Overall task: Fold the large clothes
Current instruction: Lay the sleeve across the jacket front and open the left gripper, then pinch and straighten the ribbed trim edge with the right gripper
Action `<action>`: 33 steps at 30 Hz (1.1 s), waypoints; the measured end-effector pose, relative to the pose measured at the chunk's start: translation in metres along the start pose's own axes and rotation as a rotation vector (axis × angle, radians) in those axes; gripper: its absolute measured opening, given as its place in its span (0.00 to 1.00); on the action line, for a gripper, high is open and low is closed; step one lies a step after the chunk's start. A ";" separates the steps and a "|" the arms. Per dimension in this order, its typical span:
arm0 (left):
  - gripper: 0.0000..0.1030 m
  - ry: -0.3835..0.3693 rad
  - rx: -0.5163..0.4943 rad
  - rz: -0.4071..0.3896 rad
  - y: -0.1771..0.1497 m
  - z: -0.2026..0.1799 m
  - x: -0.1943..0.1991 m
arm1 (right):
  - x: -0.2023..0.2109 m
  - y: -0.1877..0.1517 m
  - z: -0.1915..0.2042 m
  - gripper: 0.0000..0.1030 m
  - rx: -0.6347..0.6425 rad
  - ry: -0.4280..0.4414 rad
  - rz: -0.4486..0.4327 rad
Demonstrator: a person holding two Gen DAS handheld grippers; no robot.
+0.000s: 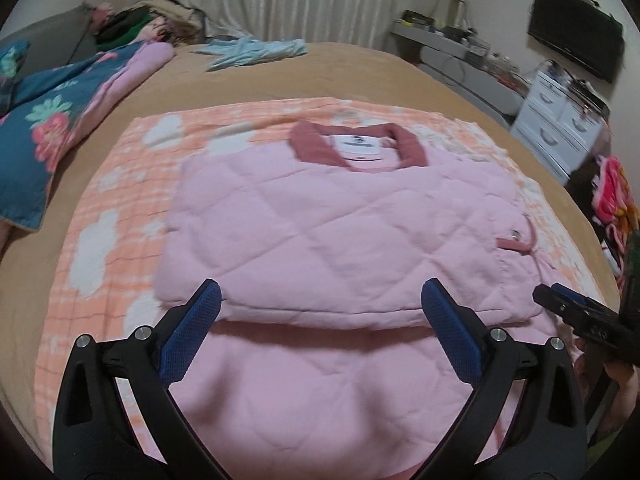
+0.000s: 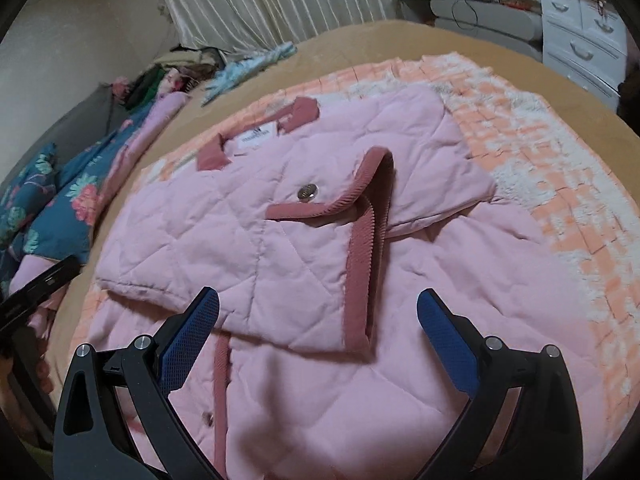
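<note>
A pink quilted jacket [image 1: 332, 216] with dusty-rose collar and trim lies partly folded on an orange-and-white checked blanket [image 1: 112, 208]; its upper part is doubled over the lower part. My left gripper [image 1: 320, 300] hovers open above the fold's near edge, nothing between its blue pads. In the right wrist view the same jacket [image 2: 248, 240] shows a snap button and a ribbed rose cuff [image 2: 368, 240]. My right gripper [image 2: 318, 308] is open over the folded edge, holding nothing. The right gripper's black tip [image 1: 576, 312] also shows at the right edge of the left wrist view.
A tan bedspread [image 1: 360, 68] covers the bed. A floral blue quilt [image 1: 52, 120] and piled clothes lie at the left, a light-blue garment [image 1: 252, 52] at the far side. White drawers [image 1: 560, 120], a grey desk and a dark screen stand at the right.
</note>
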State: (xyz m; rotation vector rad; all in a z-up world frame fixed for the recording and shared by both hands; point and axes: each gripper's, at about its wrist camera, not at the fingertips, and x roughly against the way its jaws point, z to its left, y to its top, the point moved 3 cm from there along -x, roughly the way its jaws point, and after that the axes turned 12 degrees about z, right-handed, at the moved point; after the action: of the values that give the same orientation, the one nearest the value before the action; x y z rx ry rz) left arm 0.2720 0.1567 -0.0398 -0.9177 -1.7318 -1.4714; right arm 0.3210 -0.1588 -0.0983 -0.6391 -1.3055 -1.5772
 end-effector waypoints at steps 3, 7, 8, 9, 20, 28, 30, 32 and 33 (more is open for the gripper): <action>0.91 -0.003 0.035 0.000 -0.001 0.018 0.002 | -0.019 0.006 -0.006 0.96 -0.030 0.010 0.043; 0.91 0.002 0.062 -0.009 0.001 0.034 0.005 | -0.030 0.007 -0.010 0.43 -0.054 0.087 0.059; 0.91 0.003 0.065 -0.011 0.002 0.036 0.005 | -0.024 0.009 -0.006 0.35 -0.022 0.087 0.032; 0.91 0.002 0.069 -0.012 0.003 0.037 0.006 | -0.016 0.011 0.000 0.27 0.015 0.075 0.000; 0.91 0.004 0.120 -0.039 0.034 0.043 0.010 | 0.083 0.080 0.072 0.19 0.463 -0.102 -0.309; 0.91 0.003 0.084 -0.002 0.054 0.020 -0.016 | 0.045 0.102 0.043 0.19 0.411 -0.154 -0.236; 0.91 -0.002 0.078 0.011 0.055 0.014 -0.022 | 0.034 0.099 0.033 0.20 0.376 -0.149 -0.216; 0.91 -0.005 0.070 0.024 0.055 0.010 -0.029 | 0.020 0.097 0.027 0.21 0.344 -0.147 -0.187; 0.91 -0.003 0.065 0.027 0.056 0.008 -0.031 | 0.014 0.097 0.022 0.22 0.332 -0.153 -0.176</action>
State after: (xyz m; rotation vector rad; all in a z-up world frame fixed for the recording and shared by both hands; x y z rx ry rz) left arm 0.3352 0.1685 -0.0389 -0.9063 -1.7517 -1.3889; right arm 0.3981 -0.1399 -0.0374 -0.4517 -1.7324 -1.4235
